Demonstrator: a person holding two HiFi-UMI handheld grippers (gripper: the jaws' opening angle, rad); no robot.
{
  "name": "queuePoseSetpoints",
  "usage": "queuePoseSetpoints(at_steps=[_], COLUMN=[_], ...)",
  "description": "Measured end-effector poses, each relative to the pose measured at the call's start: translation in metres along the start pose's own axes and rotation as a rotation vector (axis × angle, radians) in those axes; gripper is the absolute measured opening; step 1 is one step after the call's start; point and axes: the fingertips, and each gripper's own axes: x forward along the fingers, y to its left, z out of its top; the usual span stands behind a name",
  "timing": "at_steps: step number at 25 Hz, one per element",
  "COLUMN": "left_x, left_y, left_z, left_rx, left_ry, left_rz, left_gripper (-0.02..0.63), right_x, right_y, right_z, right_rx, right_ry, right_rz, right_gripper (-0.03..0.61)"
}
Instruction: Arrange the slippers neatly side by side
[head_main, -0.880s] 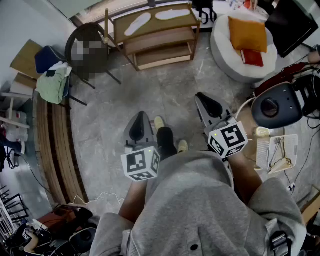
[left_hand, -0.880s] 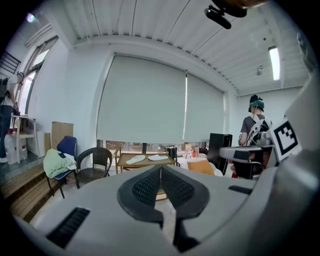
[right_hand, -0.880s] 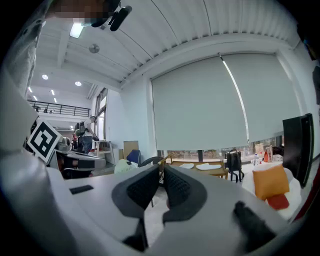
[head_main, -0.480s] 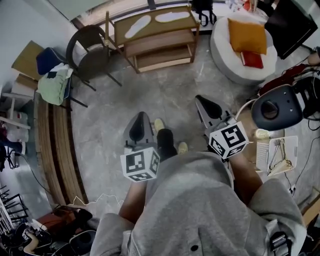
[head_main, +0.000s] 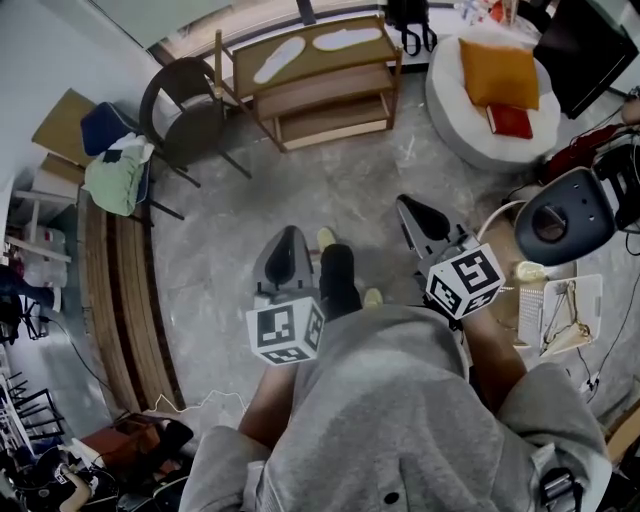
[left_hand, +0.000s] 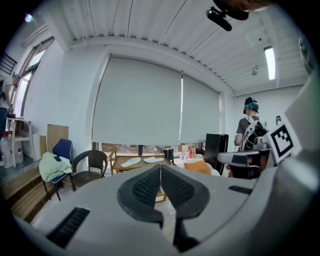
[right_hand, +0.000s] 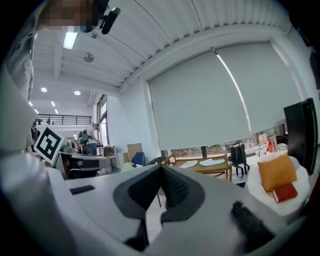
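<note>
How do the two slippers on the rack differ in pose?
The left slipper lies slanted across the wooden rack's top shelf; the right slipper runs nearly along it. The left slipper is nearer the dark chair, the right slipper nearer the black bag. Both are white and lie apart.

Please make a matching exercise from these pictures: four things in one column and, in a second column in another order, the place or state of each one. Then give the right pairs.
Column one
1. pair of white flat slippers
2. orange square cushion
3. pale green cloth
4. left gripper

Column two
A. lies on the blue chair
B. jaws together, nothing between them
C. lies on the top board of the wooden rack
D. rests on the round white seat

Right pairs: 1-C, 2-D, 3-A, 4-B.
</note>
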Motion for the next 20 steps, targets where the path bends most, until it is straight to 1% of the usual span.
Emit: queuePoseSetpoints(at_steps=[7,14,20], left_x=[0.012,0.037,0.065], left_y=[-0.002,0.005,0.021], left_z=[-0.004,0.0,-0.002], left_rx=[0.012,0.003,-0.018], left_ry=[0.013,0.026,0.05], left_rz=[-0.013,-0.029,-0.034], left_gripper=[0.02,0.018,0.019], right_x=[0.003,0.024,0.051], right_y=[-0.017,-0.031,-0.041], right_z=[-0.006,-0.005,-0.009], right_rx=[0.04,0.042,0.051], right_ry=[-0.005,0.014,0.044], right_rz=[-0.033,-0.036,-0.039], right_gripper=[0.026,0.026,0.026])
